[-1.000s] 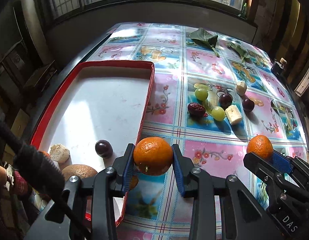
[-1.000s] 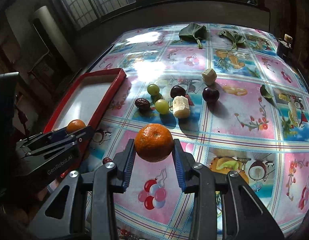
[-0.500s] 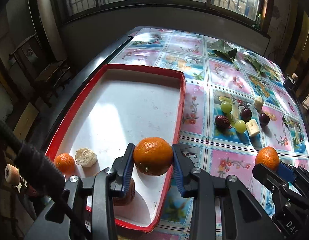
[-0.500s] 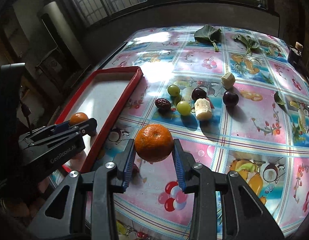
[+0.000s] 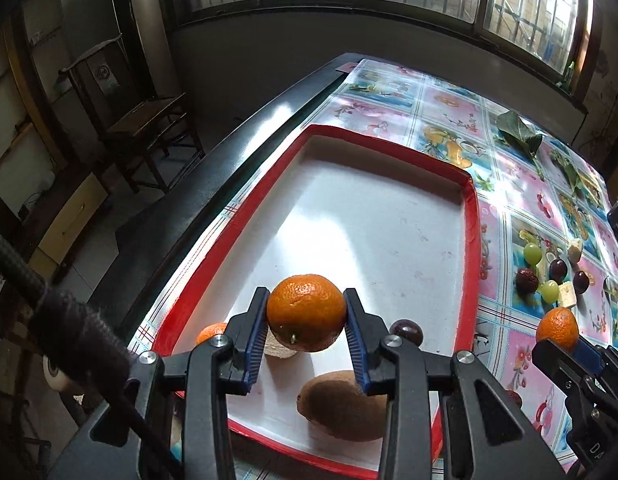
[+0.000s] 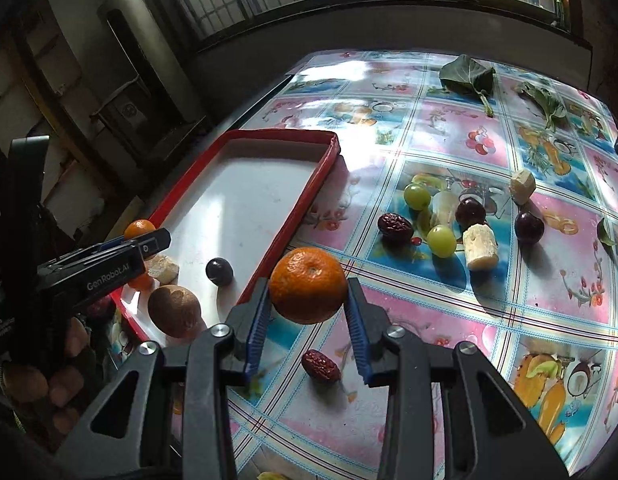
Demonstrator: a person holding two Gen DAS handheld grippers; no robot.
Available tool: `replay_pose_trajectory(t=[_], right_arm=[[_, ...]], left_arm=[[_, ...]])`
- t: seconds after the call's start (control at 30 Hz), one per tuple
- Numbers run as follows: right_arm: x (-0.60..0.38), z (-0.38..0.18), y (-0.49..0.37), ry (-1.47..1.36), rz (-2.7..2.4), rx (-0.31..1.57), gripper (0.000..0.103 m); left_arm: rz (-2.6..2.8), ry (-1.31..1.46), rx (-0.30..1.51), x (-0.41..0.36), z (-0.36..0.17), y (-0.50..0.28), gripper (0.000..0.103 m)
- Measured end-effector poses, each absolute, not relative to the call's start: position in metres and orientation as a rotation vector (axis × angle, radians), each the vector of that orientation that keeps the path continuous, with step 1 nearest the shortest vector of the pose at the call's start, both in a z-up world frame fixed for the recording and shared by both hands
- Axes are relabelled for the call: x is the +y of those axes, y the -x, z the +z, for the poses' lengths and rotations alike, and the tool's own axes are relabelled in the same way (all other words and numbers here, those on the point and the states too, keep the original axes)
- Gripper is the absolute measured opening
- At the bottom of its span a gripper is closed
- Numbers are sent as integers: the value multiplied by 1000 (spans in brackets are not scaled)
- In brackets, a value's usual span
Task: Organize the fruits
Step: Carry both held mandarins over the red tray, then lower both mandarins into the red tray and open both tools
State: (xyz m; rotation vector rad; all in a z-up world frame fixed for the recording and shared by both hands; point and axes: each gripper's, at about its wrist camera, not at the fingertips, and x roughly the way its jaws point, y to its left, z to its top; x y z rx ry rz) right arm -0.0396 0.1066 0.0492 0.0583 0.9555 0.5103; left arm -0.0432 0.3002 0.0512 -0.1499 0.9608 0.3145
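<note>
An orange [image 5: 306, 312] sat pinched between the blue pads of the left gripper [image 5: 306, 320], held above the near end of the red-rimmed tray [image 5: 474, 240]. Below and around it lay a kiwi [image 5: 341, 406], a dark plum [image 5: 407, 331], a pale chunk of fruit [image 5: 279, 350] and a smaller orange [image 5: 211, 331], all crowded into that near corner. A clean drop appeared to call for carrying the fruit a little farther onto the bare white floor before easing the jaws apart low, since a round orange let go from height would likely roll into its neighbours. The right gripper [image 6: 307, 312] gripped a second orange [image 6: 307, 285] over the patterned tablecloth [image 6: 449, 136], just outside the tray's rim, above a red date [image 6: 320, 366]. Grapes [image 6: 441, 241], plums and banana pieces [image 6: 480, 246] waited farther out on the cloth.
</note>
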Motion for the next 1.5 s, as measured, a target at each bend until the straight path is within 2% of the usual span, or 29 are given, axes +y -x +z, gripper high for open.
replay_pose_trajectory(t=[0.6,1.07,1.1,1.23,1.43,1.5], right_arm=[[201,33,-13,66,621,990,39],[221,2,-15,172,615,1050,39],[221,1,-15,179,614,1047,39],[225,-1,-13,217,610,1029,39],[225,1,-15,213,622,1034,45],[225,3,-14,224,609,1028,50]], left_arm=[[344,163,1039,335,24,17,36],[355,153,1092,339,4,10,37],[357,155,1092,339,4,9,37],[373,172,1095,342,3,8,50],[364,180,1102,342,4,12,52],[366,180,1097,340,6,13,52]])
